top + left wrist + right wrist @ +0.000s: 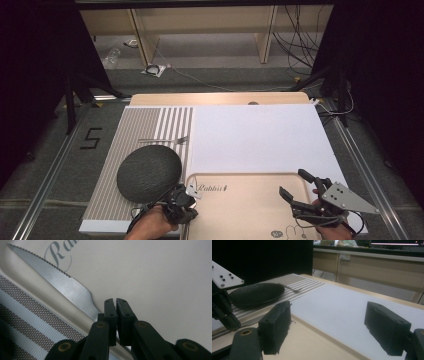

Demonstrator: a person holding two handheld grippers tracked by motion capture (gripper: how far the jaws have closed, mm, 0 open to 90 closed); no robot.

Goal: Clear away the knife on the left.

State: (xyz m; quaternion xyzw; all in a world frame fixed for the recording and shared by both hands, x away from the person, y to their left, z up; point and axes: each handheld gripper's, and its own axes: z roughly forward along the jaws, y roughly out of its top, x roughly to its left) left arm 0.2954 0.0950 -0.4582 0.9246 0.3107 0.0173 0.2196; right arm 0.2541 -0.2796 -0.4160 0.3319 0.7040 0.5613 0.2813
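The left gripper (115, 305) is pinched on the handle of a serrated knife (60, 281), whose blade lies along the beige tray's (162, 277) rim; the high view loses this blade detail. The right gripper (295, 186) hangs wide open over the tray. Beyond sit a dark plate (149, 173) and fork (167, 140) on the striped placemat (135, 131).

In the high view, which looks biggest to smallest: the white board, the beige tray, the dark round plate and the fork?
1. White board
2. Beige tray, though its near end is cut off by the picture's edge
3. Dark round plate
4. Fork, by far the smallest
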